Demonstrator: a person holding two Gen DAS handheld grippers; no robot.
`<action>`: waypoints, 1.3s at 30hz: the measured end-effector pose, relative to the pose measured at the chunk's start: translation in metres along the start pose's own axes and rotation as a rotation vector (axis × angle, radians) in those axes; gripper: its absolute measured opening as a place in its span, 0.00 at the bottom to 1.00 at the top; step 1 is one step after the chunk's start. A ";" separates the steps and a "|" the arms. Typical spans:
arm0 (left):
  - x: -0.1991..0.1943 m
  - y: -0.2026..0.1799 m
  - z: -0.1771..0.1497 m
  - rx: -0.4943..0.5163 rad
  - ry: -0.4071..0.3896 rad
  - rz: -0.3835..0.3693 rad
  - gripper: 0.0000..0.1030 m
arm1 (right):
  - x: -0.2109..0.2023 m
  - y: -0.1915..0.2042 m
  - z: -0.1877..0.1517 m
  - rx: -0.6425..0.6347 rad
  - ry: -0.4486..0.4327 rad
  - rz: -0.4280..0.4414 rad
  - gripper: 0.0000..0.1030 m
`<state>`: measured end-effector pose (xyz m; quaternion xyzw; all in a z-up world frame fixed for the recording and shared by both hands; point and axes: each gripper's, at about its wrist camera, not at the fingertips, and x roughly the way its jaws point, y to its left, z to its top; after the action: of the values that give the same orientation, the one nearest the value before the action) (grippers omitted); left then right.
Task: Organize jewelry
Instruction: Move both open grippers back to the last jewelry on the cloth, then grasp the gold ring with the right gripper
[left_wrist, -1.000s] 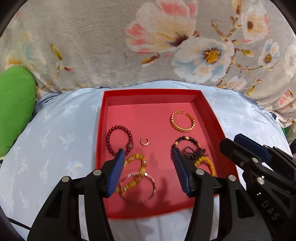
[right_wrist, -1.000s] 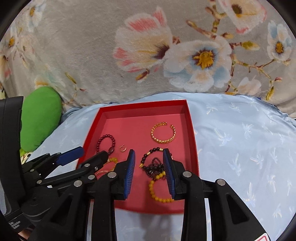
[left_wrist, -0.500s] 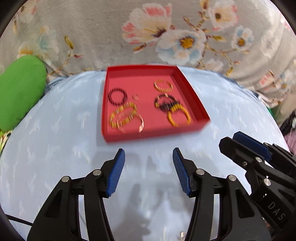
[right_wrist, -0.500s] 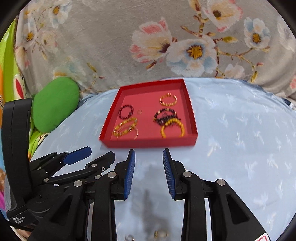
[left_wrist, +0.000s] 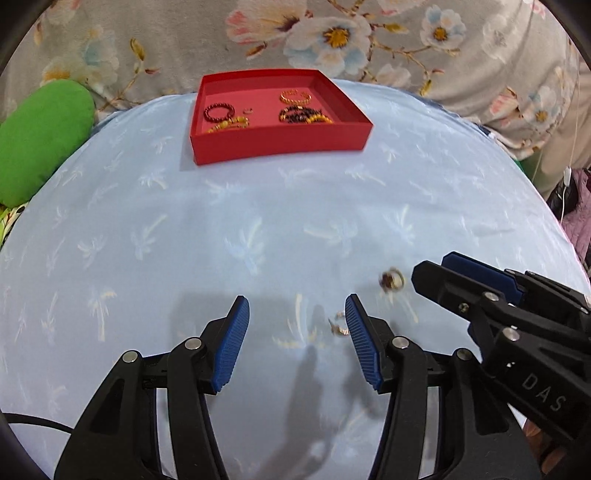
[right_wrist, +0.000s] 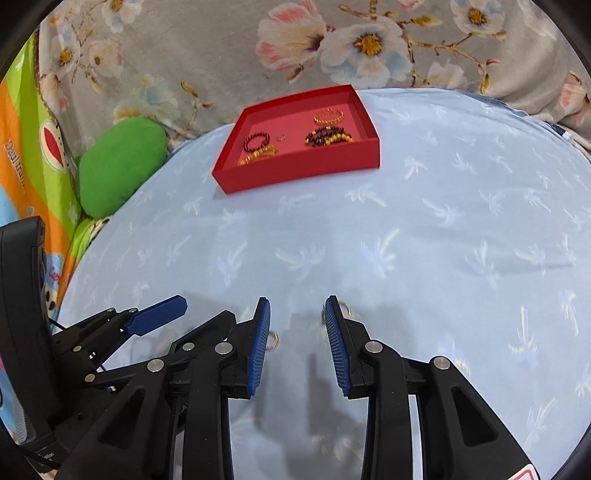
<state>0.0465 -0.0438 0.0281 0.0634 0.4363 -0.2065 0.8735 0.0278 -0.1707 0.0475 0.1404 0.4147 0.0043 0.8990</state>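
On the pale blue cloth, two small rings lie loose near the fingers. The left gripper stands apart and empty, a thin gold ring just inside its right finger. The right gripper is also apart and empty; a stone-set ring lies just beside it. The red tray of bracelets sits well beyond both.

A pale blue cloth covers the surface; behind it lie a green cushion and a grey flowered fabric.
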 end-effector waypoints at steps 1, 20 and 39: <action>0.000 -0.002 -0.004 0.003 0.003 0.002 0.50 | 0.000 0.000 -0.006 -0.004 0.004 -0.007 0.30; 0.011 0.026 -0.032 -0.105 0.044 0.013 0.50 | 0.045 -0.014 -0.015 -0.004 0.052 -0.088 0.30; 0.013 0.015 -0.026 -0.088 0.041 -0.014 0.50 | 0.049 -0.026 -0.014 0.012 0.046 -0.116 0.01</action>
<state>0.0407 -0.0266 0.0014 0.0259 0.4631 -0.1918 0.8649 0.0472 -0.1864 -0.0045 0.1213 0.4425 -0.0470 0.8873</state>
